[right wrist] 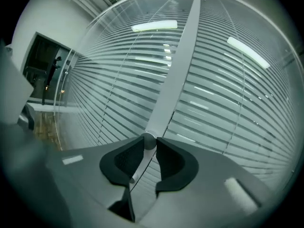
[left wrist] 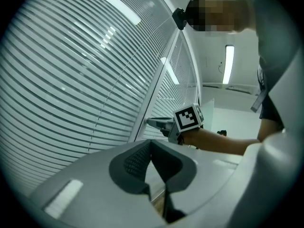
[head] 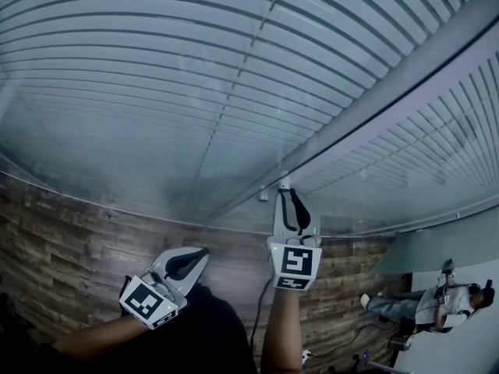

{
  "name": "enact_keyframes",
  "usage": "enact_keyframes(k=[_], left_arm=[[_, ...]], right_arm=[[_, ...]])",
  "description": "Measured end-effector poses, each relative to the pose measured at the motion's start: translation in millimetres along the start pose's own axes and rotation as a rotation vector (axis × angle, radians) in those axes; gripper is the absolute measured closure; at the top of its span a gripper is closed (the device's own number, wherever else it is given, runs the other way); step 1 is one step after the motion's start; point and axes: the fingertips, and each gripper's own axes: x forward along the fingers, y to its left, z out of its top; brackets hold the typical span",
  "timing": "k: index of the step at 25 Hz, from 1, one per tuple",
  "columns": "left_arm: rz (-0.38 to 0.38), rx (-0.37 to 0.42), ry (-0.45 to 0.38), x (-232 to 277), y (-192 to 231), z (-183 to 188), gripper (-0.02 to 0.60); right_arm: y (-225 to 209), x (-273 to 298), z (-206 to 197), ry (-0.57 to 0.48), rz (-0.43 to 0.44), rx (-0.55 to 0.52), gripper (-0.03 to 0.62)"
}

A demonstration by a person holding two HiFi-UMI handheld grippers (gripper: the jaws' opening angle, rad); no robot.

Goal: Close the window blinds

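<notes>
My right claw (head: 285, 187) is raised to the far side, at the pale grey upright post (head: 390, 107) that divides the two glass panes. Its tips are pinched on the small round silver knob (right wrist: 148, 140) at the foot of that post. A thin pale rod (right wrist: 137, 167) runs back from the knob into the gap between my pads. My left claw (head: 204, 250) hangs lower, nearer to me and to the left. Its jaws are together, there is nothing in them, and it is apart from everything.

The white slatted window blinds (head: 156, 68) fill both panes, left and right of the post, behind the glass. I can't tell from here how fully the slats have tipped over.

I judge the main risk is my hold. Only the very tips of the pads (right wrist: 130, 158) catch the knob, and it looks smooth and round. A twist with too little squeeze could let it spin free or pop out. Turning the wrong way would open the slats instead. Forcing the knob past its stop could strain the mechanism inside the post. If my wrist drifts forward while rolling, the claw could knock the glass.
</notes>
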Motion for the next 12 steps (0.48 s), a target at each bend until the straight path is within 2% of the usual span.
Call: enact_keyframes(k=[2,6,7,9,11,12], left_arm=[[0.002,0.002,0.005,-0.9,0.7,-1.3,0.583],[0.001,0.006,0.009,-0.5,1.1,-1.2,0.583],[0.003,0.003,0.007,-0.8,1.9,-0.6,0.583],[0.007,-0.006,0.009,-1.8,4.2,-1.3,0.583],[0.013,-0.009,0.012,-3.0,5.9,-1.7,0.583],[0.014,-0.008,0.013,-3.6,6.3,-1.3,0.583]], right_arm=[[0.9,0.0,0.0,0.004,-0.007,-0.039,0.508],[2.4,0.4,1.8,0.015,-0.052,-0.189,0.505],[2.9,0.4,2.8,0.008,-0.055,-0.195,0.505],[4.1,-1.1,3.4,-0.022,-0.037,-0.114,0.503],[5.1,-4.2,1.5,-0.068,0.0,0.076,0.446],[4.7,-5.5,0.7,-0.095,0.013,0.186,0.441]])
